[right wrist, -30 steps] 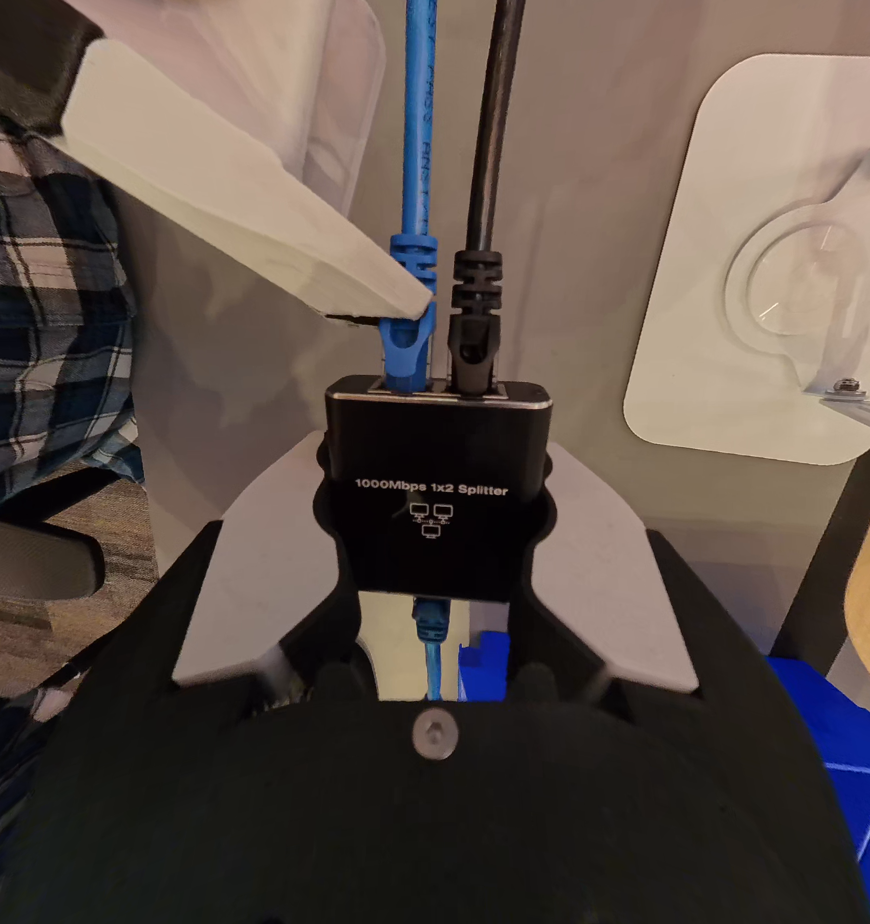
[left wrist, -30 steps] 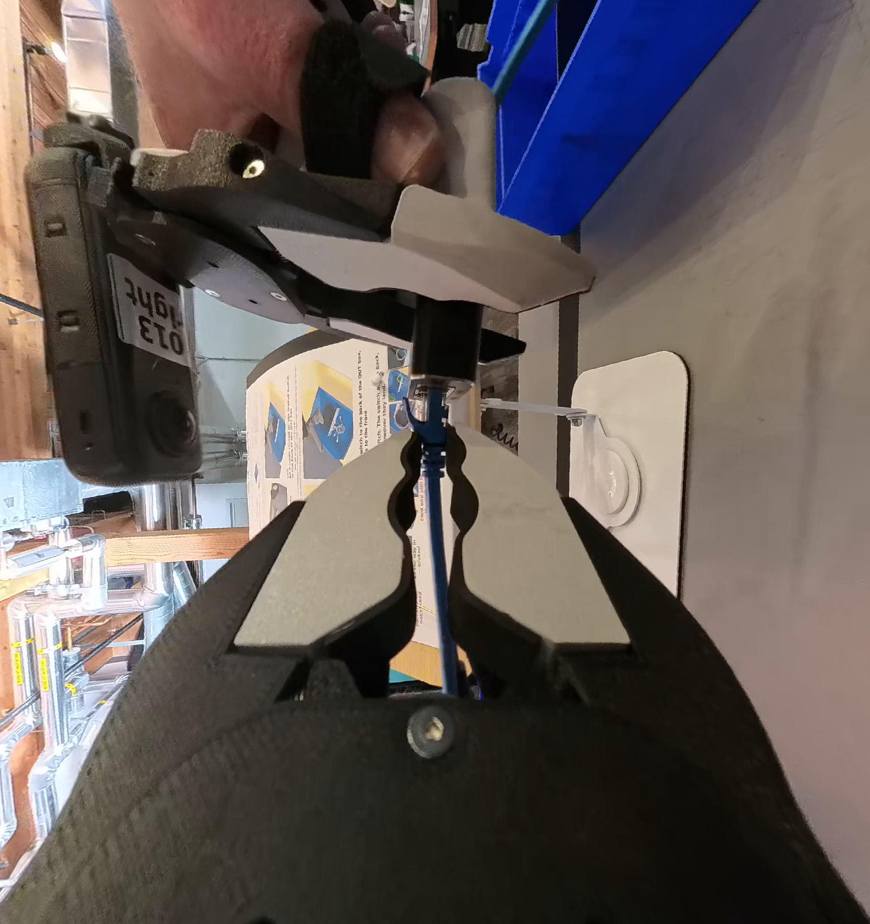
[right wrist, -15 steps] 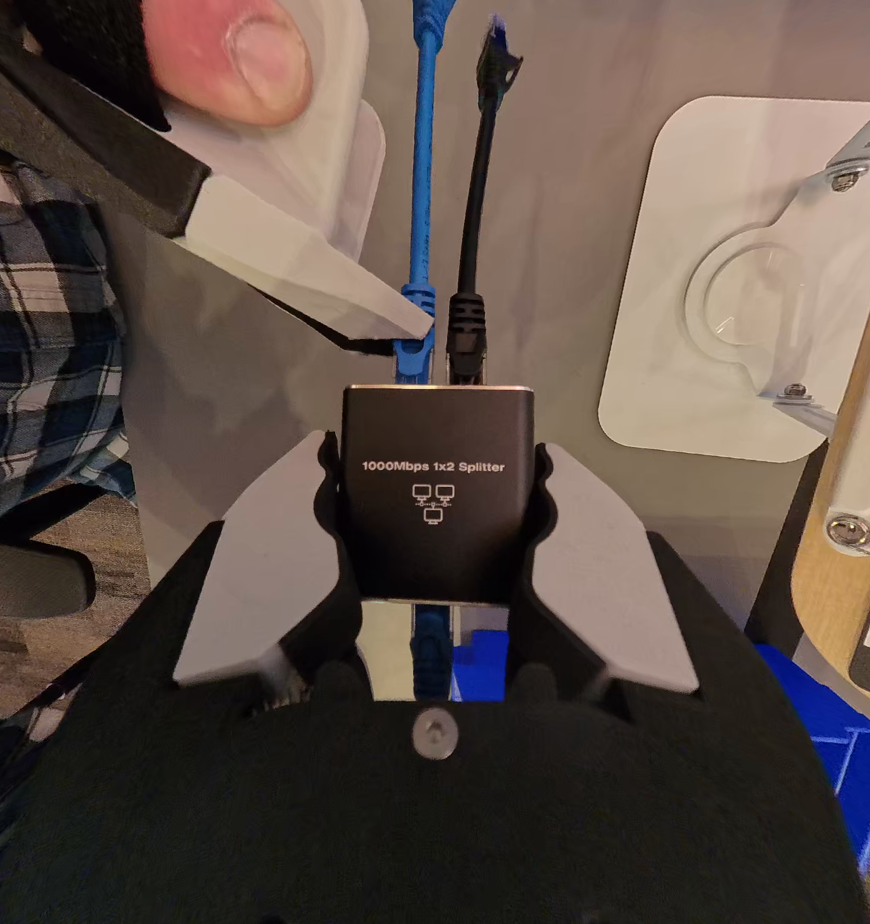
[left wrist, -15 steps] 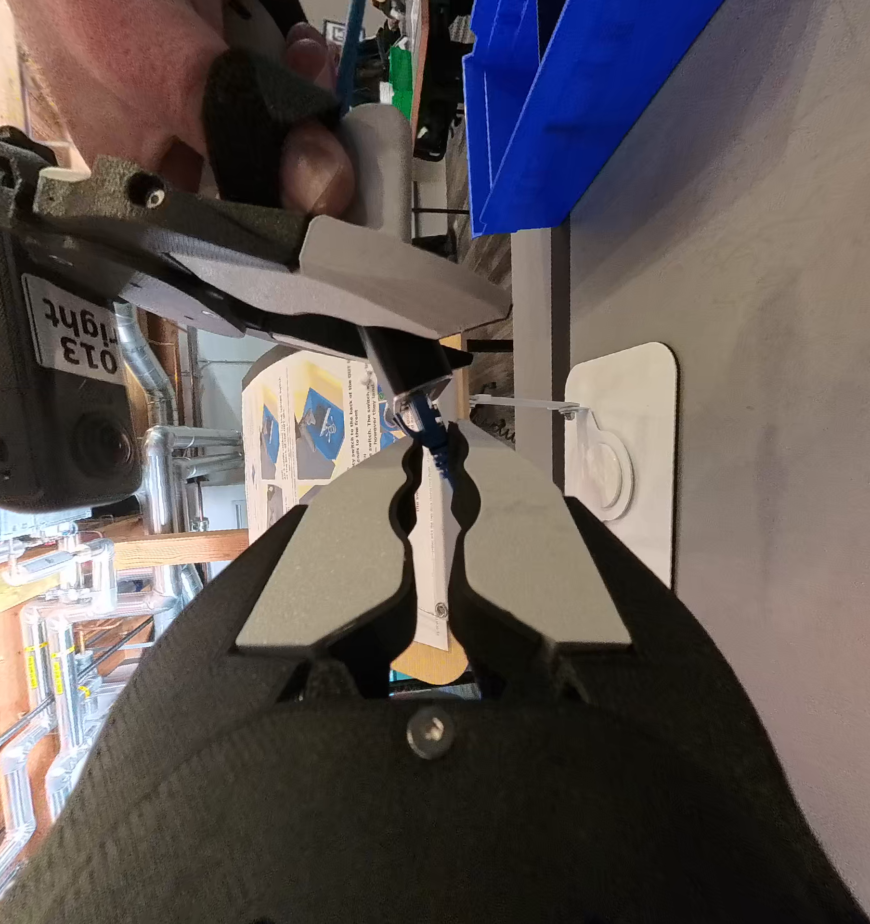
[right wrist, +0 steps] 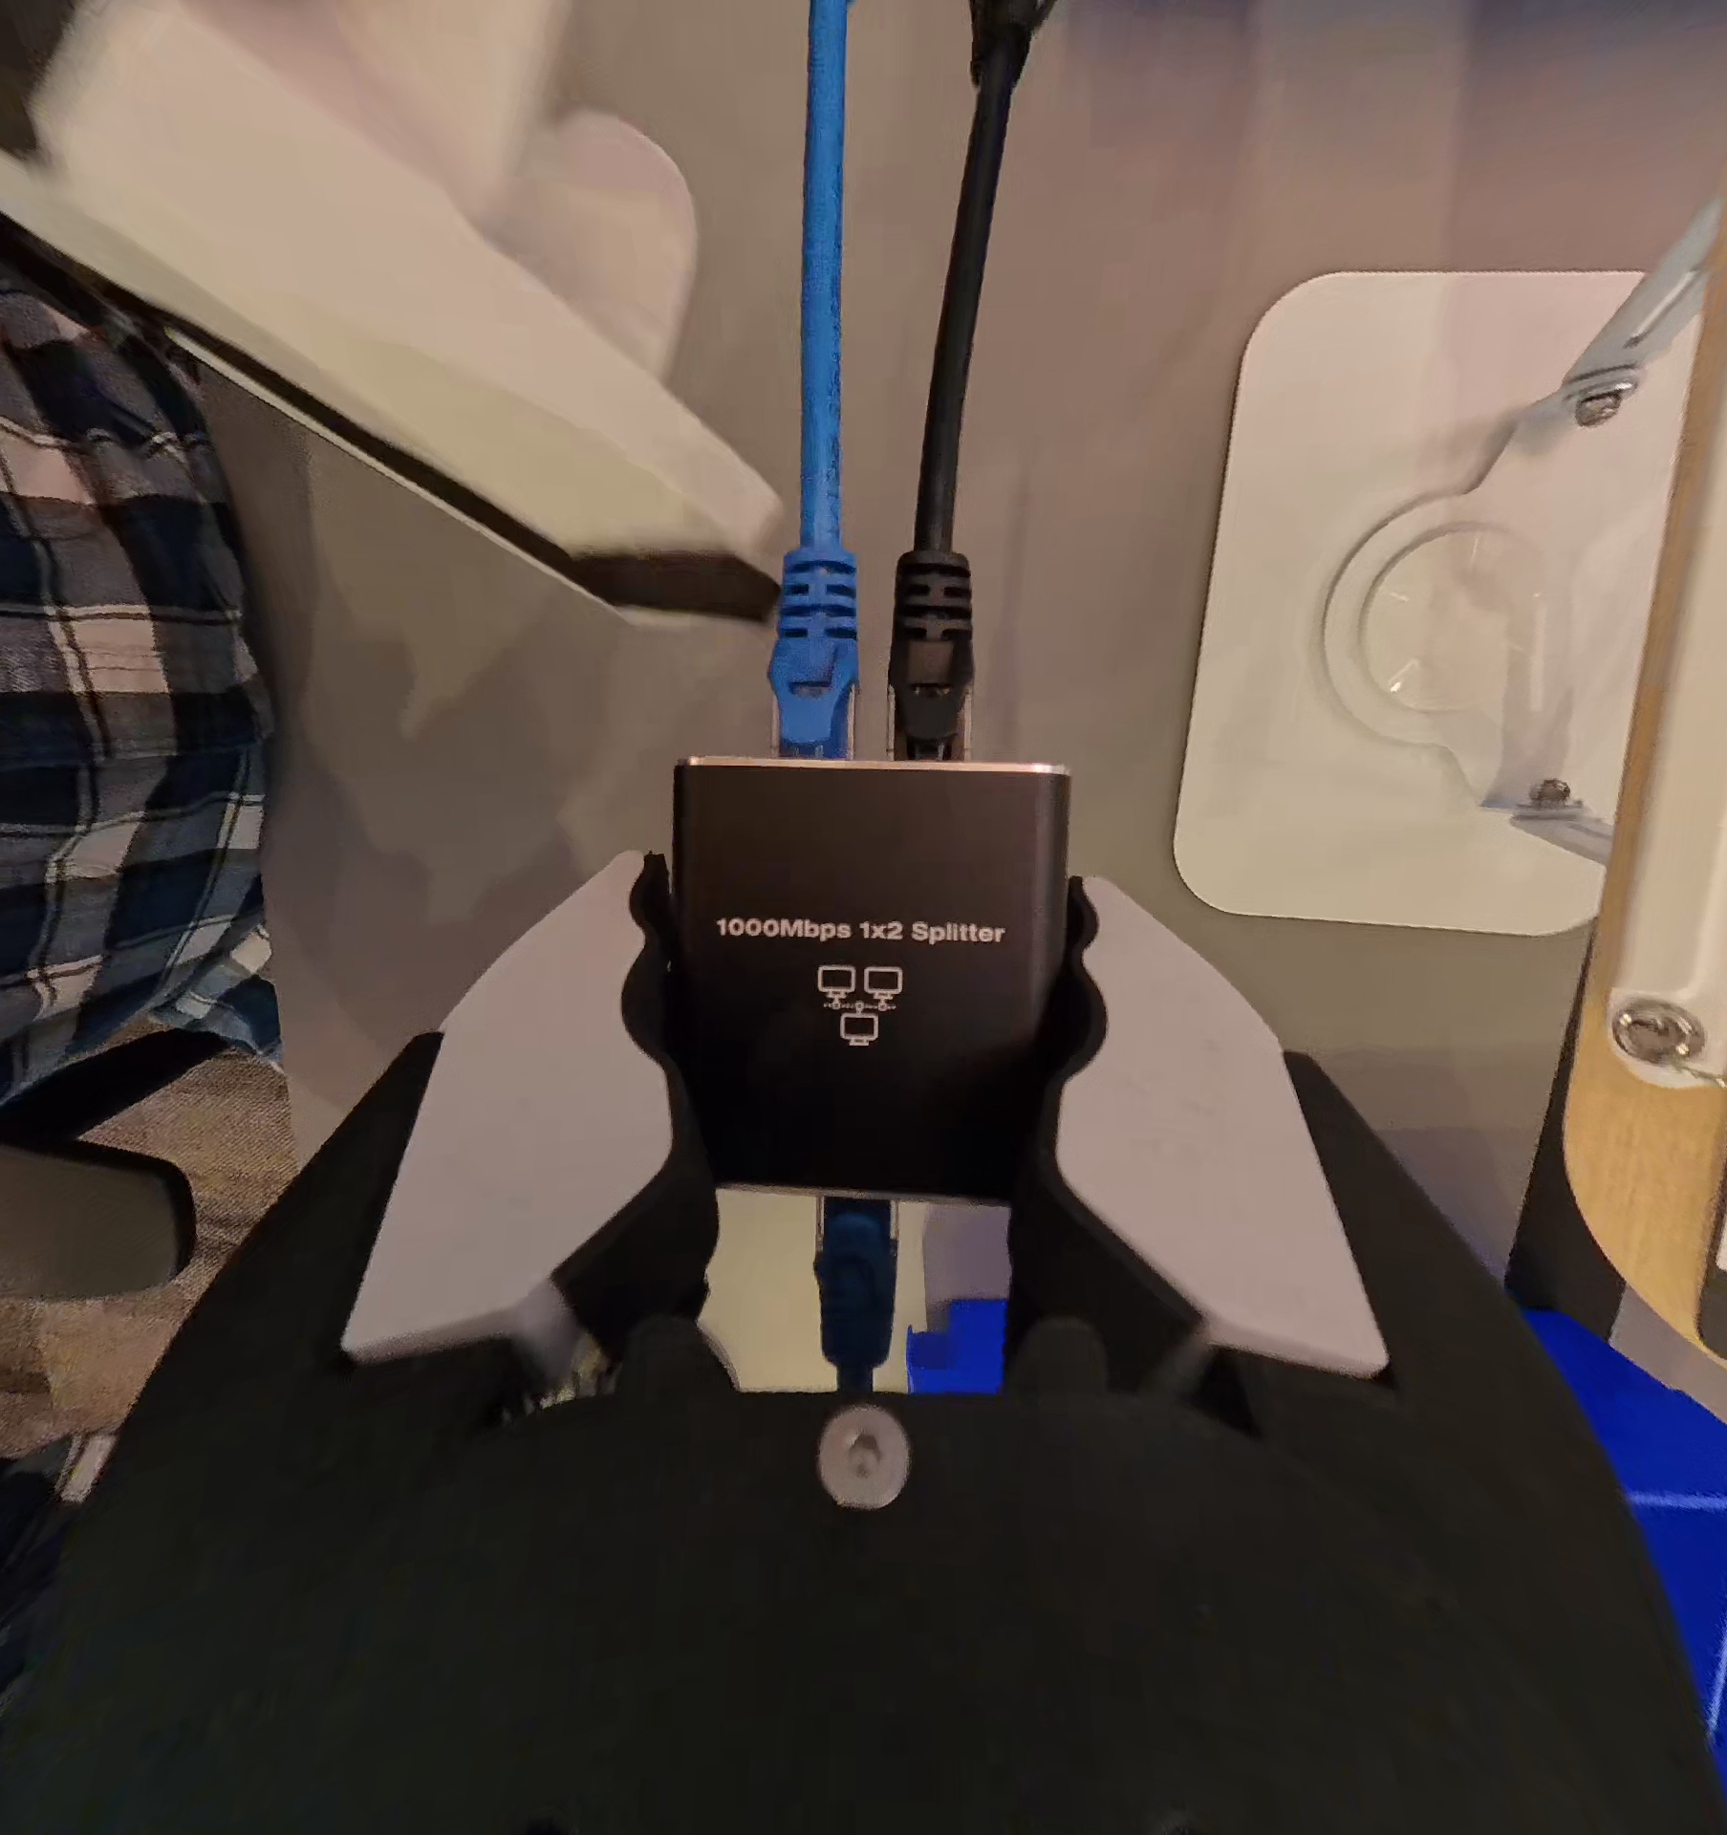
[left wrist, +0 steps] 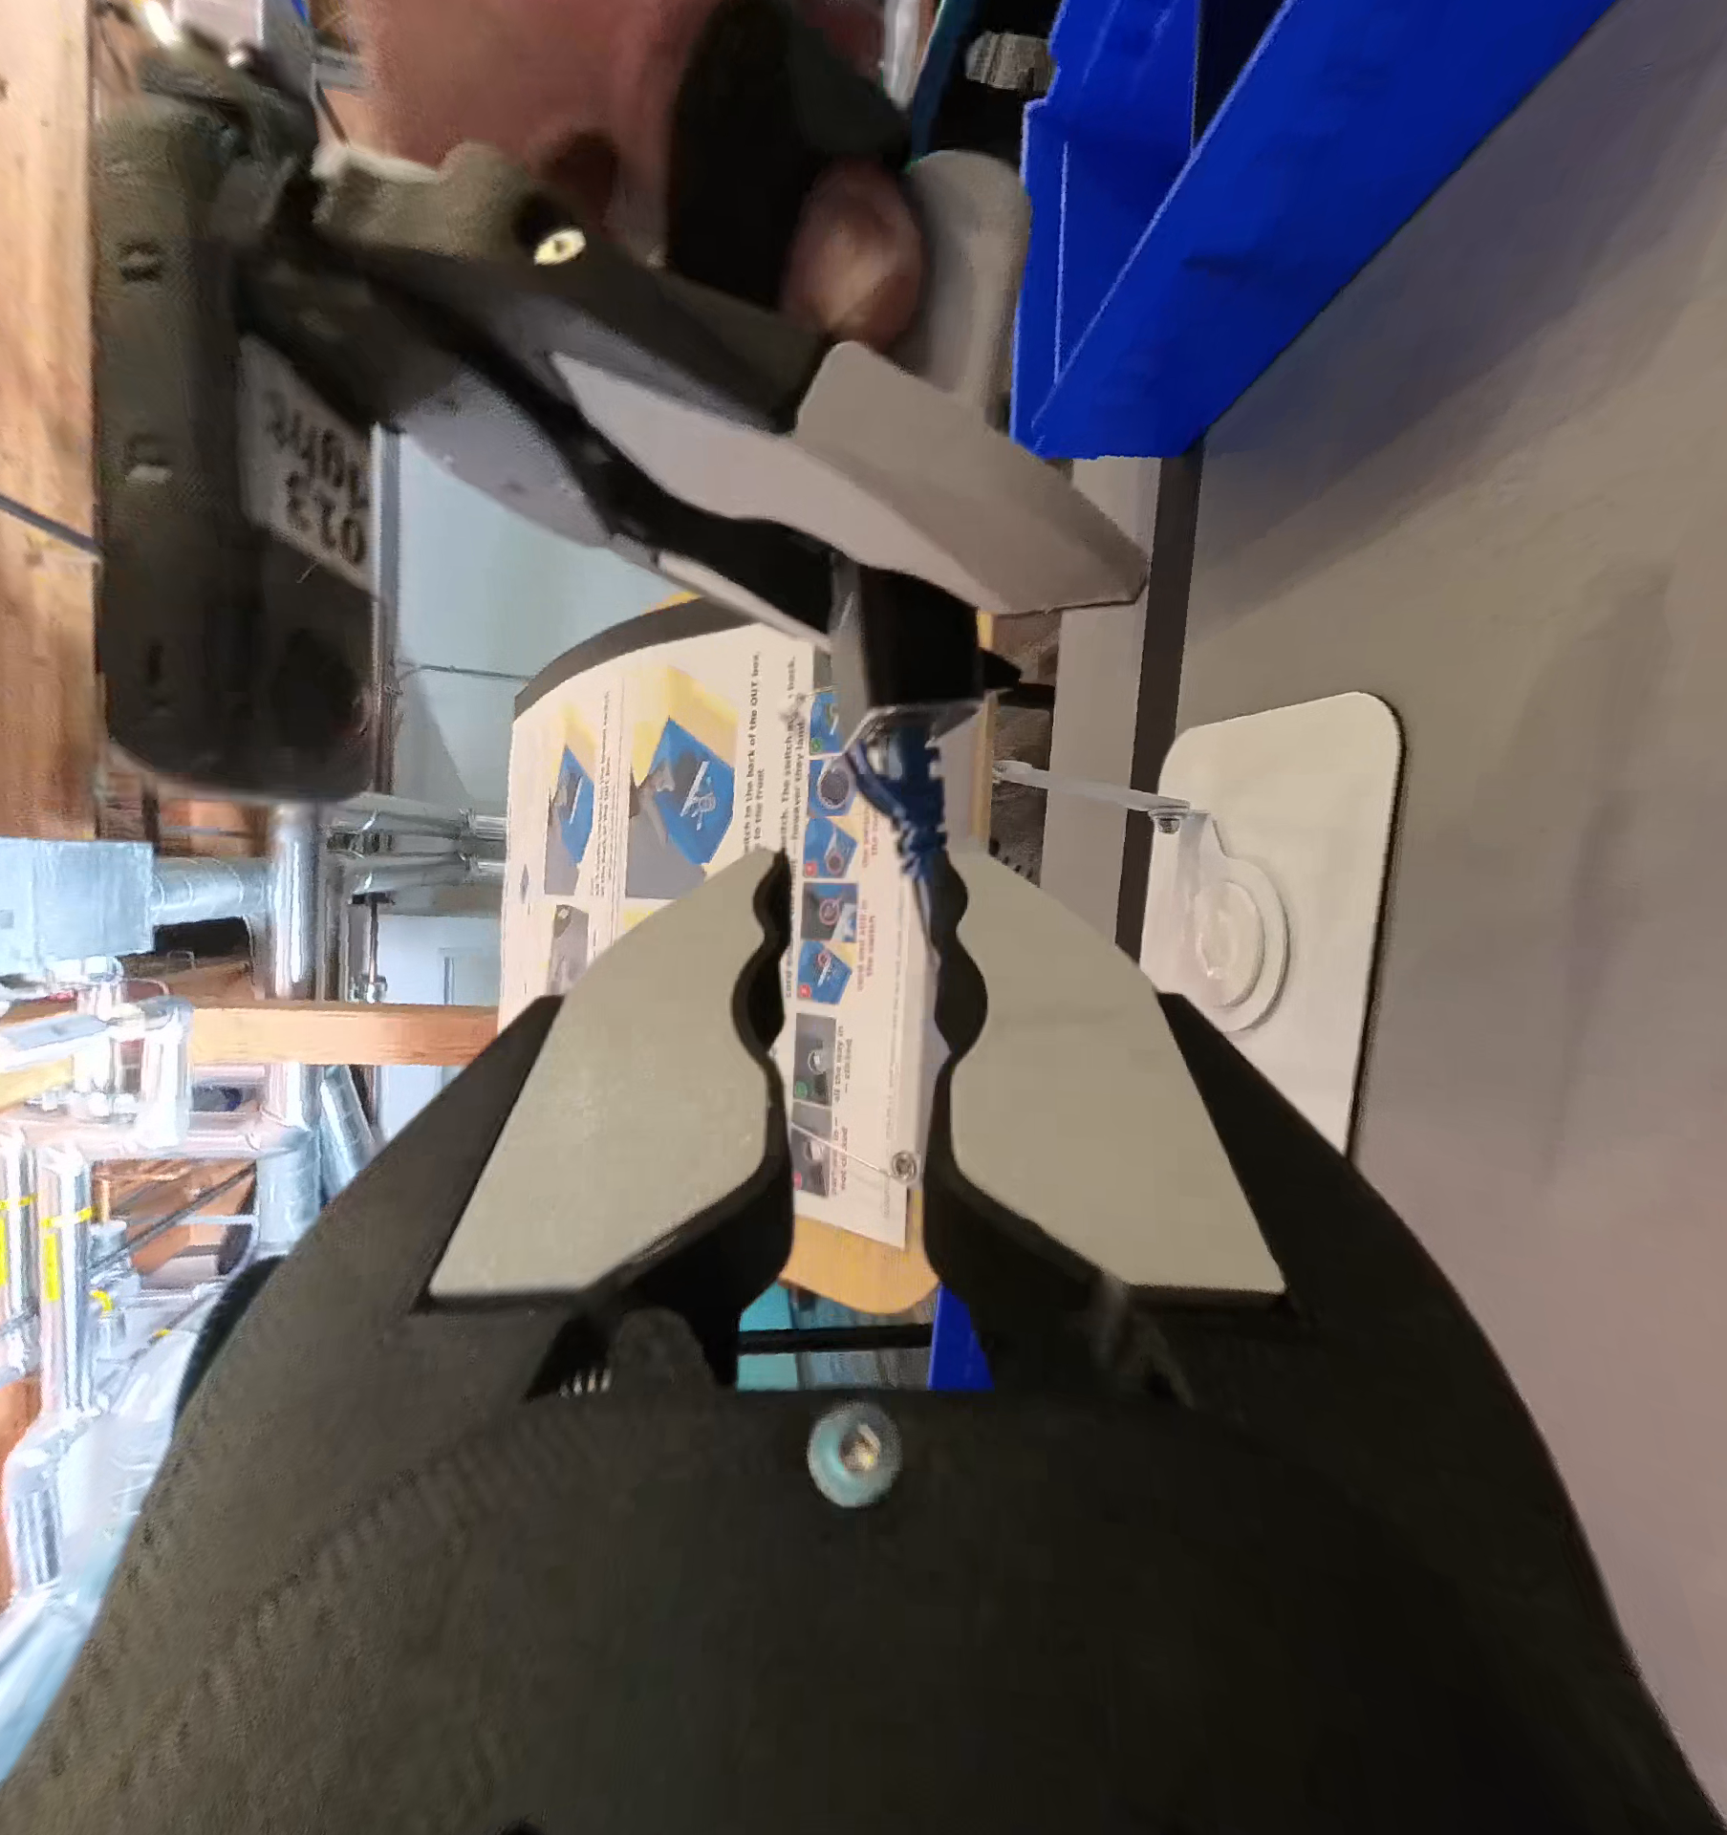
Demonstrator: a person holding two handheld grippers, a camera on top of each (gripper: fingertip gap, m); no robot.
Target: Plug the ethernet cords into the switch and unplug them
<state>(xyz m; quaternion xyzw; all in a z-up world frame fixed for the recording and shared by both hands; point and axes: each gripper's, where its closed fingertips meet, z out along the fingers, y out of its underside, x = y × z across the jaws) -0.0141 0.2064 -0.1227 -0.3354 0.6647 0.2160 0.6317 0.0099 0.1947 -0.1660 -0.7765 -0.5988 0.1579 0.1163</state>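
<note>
Item: small black box-shaped switch (right wrist: 869, 973), clamped on both flanks by the right hand-held gripper (right wrist: 864, 894). Blue round-jacketed ethernet cord (right wrist: 819, 635) and black cord (right wrist: 931, 635) sit plugged in its far face, side by side, long axes running straight away from the switch. Left hand-held gripper (left wrist: 864, 884), jaws parted, flanks the blue cord unclamped, nearer it than the black one.

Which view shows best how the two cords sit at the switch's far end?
The right wrist view: it looks down on the switch, with the blue cord and black cord side by side, their plugs at its far edge. The left wrist view shows only the switch's edge and a blurred blue cord.
</note>
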